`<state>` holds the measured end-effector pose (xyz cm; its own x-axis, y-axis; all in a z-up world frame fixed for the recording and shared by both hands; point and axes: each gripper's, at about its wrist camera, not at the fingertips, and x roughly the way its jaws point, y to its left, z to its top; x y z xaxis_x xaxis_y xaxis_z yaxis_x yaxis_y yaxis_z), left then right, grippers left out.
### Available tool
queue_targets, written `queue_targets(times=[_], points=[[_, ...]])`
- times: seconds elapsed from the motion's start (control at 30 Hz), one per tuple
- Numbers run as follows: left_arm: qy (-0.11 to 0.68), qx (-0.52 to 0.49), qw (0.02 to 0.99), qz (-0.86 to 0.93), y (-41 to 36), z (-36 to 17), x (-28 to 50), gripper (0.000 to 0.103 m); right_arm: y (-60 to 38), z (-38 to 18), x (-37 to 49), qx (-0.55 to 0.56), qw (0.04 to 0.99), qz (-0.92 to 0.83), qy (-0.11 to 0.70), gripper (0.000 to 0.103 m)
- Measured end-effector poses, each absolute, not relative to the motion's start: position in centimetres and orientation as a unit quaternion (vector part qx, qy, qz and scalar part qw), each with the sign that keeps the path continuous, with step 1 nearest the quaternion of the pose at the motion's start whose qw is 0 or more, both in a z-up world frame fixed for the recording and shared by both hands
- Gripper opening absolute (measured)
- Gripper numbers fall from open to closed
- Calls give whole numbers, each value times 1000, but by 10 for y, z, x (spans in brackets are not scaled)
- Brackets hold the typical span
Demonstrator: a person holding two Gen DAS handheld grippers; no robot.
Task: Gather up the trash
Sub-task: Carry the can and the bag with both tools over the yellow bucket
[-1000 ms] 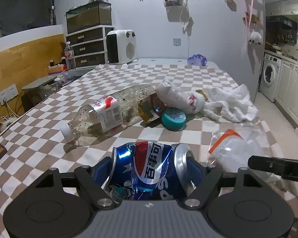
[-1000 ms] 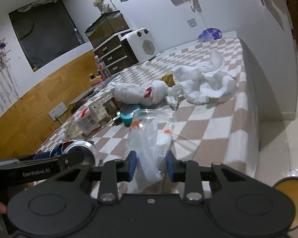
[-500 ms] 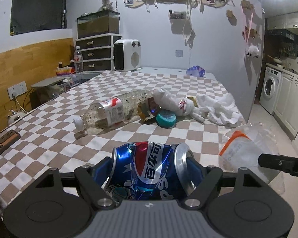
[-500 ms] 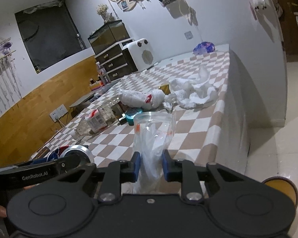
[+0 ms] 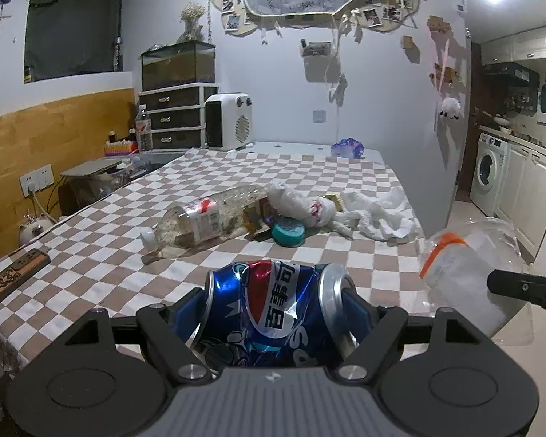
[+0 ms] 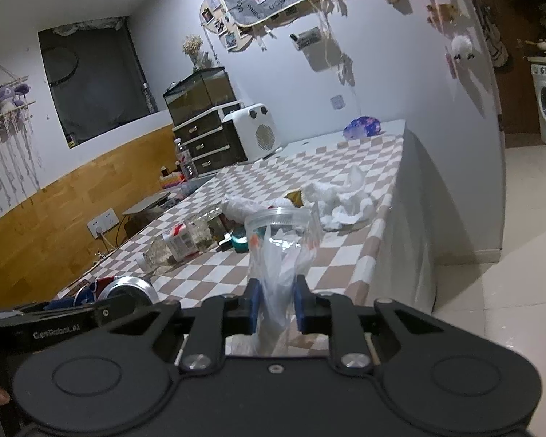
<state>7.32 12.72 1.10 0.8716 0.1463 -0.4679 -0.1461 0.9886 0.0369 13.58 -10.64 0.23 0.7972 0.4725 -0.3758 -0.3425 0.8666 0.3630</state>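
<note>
My left gripper (image 5: 273, 309) is shut on a crushed blue Pepsi can (image 5: 273, 306), held sideways above the near edge of the checkered table (image 5: 309, 255). My right gripper (image 6: 276, 306) is shut on a clear plastic bag (image 6: 280, 251) with orange marks, its mouth open upward; the bag also shows in the left wrist view (image 5: 466, 284). The can shows at lower left in the right wrist view (image 6: 123, 289). On the table lie an empty plastic bottle (image 5: 204, 222), a teal lid (image 5: 288, 231), a crumpled white wrapper (image 5: 298, 204) and white tissue (image 5: 378, 211).
A power strip (image 5: 14, 276) lies at the table's left edge. A white heater (image 5: 229, 120), drawers (image 5: 174, 116) and a purple object (image 5: 347, 147) stand at the far end. A washing machine (image 5: 487, 171) and tiled floor (image 6: 509, 255) lie to the right.
Both grippers have drawn back and risen from the table, each keeping its load. The bag has lifted off the table and now hangs past its right edge.
</note>
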Motion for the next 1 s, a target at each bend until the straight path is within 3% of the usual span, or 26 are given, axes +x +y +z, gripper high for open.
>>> queue_targets(times=[0.57, 1.0], points=[[234, 13, 972, -32, 6, 4, 91, 79, -213, 8, 99, 142, 963, 120, 196, 18], [283, 4, 953, -105, -103, -50, 143, 79, -307, -35, 107, 142, 963, 29, 225, 15]])
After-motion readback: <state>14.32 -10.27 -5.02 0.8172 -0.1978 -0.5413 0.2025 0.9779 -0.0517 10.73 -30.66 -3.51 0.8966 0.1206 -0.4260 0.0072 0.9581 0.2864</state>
